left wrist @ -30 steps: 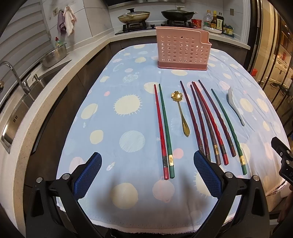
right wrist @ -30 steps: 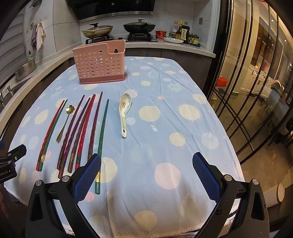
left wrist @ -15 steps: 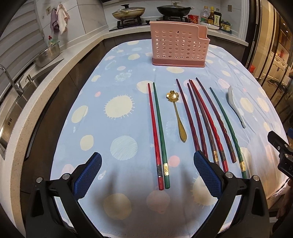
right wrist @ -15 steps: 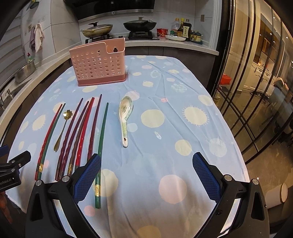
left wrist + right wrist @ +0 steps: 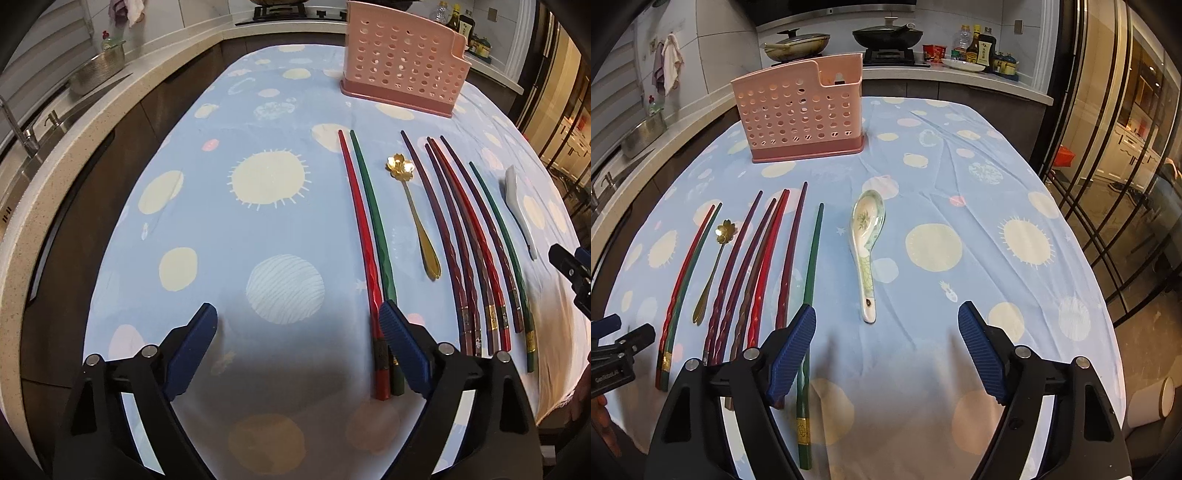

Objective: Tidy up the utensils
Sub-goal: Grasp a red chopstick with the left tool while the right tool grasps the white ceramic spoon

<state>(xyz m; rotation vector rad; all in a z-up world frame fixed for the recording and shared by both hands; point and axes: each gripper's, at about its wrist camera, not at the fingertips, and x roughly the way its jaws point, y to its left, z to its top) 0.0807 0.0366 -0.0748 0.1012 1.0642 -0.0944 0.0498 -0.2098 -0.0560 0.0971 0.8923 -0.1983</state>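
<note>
Nothing's been picked up yet: the left gripper hangs low over the blue polka-dot tablecloth with its jaws spread wide and empty, its right pad just above the butt ends of the red and green chopstick pair, probably lining up for a grab there. The right gripper is gaping and empty too, near the white ceramic soup spoon. Everything, including the gold flower-shaped spoon and the bunch of dark red chopsticks, lies handles toward the person, well apart from the empty pink perforated plastic utensil holder at the far end.
</note>
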